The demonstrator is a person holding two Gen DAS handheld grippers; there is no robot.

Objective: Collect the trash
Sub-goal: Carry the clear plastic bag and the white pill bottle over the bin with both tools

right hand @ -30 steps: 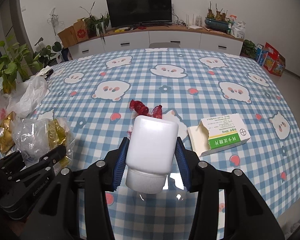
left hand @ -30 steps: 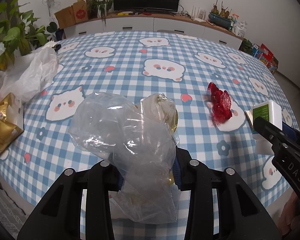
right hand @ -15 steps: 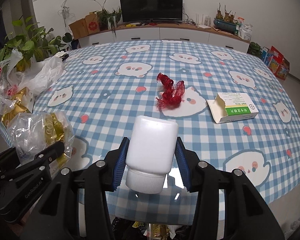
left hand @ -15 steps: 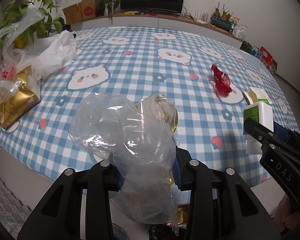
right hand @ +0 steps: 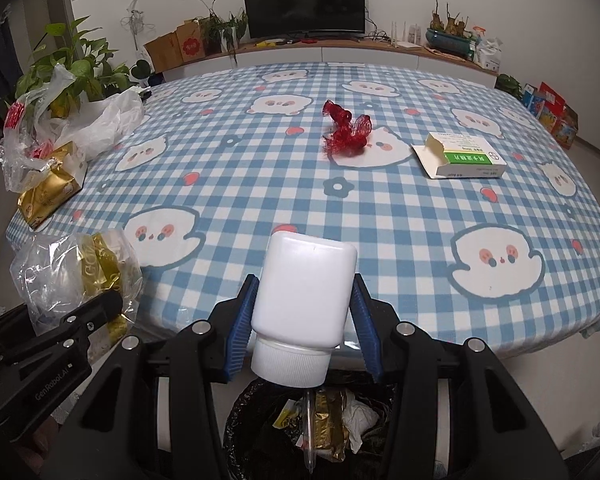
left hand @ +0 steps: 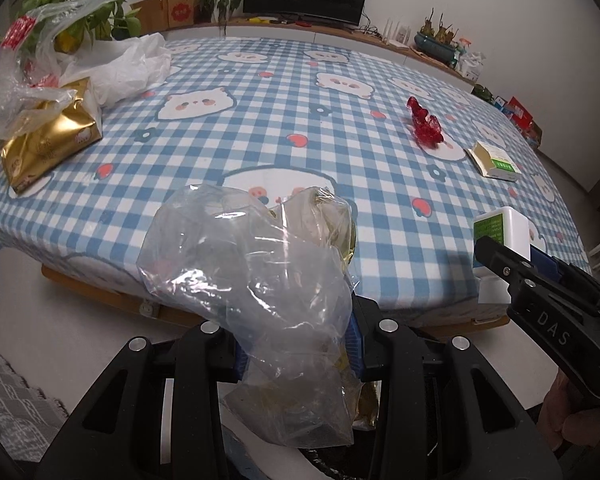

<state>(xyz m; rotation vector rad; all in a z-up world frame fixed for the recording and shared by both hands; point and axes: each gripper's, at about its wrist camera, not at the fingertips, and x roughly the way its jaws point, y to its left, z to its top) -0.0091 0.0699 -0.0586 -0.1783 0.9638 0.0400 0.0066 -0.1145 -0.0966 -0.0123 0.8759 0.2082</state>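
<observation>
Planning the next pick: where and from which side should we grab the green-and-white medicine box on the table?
Probably across its two long side walls, coming from above. The medicine box lies flat on the checked tablecloth, so its thin sides are the only opposed faces jaws can span. Its left end flap hangs open, so grip nearer the closed green-labelled end. The red mesh scrap lies apart to its left, leaving the approach free.

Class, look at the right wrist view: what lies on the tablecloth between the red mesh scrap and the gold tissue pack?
Nothing lies there: between the red mesh scrap and the gold tissue pack the right wrist view shows only bare checked tablecloth.
</observation>
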